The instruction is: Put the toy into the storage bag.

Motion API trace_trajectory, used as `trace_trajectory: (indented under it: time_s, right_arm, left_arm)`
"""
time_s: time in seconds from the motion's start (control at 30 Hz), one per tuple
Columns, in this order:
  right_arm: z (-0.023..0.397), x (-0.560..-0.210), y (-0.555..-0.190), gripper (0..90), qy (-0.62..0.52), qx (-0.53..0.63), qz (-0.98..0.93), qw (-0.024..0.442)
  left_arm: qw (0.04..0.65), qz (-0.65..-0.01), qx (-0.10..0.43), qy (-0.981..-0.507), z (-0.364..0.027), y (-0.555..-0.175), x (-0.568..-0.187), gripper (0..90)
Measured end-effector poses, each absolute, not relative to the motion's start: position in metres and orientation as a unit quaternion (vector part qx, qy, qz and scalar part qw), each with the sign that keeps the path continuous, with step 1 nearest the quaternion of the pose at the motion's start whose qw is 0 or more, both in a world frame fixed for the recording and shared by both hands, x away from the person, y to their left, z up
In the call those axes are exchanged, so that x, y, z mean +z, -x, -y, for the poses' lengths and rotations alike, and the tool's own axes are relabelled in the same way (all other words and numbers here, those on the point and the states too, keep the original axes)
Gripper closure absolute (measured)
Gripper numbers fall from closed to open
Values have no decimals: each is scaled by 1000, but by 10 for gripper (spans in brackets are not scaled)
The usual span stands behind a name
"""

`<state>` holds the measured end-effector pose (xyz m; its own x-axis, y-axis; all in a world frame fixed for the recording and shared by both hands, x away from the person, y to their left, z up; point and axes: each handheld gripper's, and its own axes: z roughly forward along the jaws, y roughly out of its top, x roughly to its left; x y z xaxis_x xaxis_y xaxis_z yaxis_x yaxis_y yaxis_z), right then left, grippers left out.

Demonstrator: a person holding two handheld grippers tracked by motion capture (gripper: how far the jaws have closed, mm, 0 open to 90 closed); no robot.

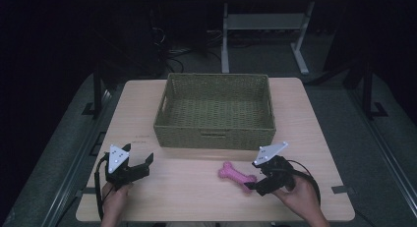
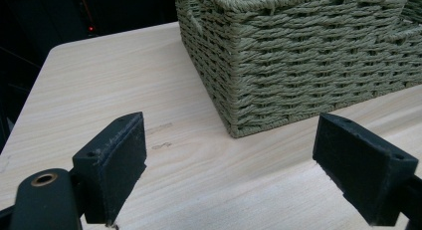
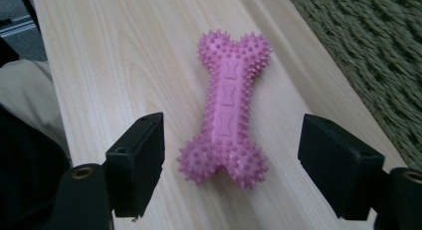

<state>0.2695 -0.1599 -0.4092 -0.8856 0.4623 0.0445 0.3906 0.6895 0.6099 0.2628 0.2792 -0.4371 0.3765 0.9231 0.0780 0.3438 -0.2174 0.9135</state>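
We see the pink spiky rubber bone toy (image 3: 227, 115) lying flat on the pale wooden surface (image 1: 162, 187), just in front of the green woven rectangular basket (image 1: 215, 133). Our right claw (image 3: 231, 165) stands with jaws wide apart on either side of the bone's near end, not touching it. Our left claw (image 2: 231, 165) is likewise spread open over bare wood near the basket's corner, holding nothing.

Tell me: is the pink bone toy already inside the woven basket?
No, the pink bone toy lies on the table in front of the basket.
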Motion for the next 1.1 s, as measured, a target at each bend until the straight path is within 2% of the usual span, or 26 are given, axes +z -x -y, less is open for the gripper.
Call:
trace_trajectory:
  time_s: [0.97,1.1]
  right_arm:
    - [124,-414,-282,269,-213,275,-937,32]
    - [119,-418,-287,316,-212,266,-940,24]
  left_arm:
    - [440,-454,330,-701,-285,-263,-437,130]
    - [440,-455,331,-700,-286,-263,-437,130]
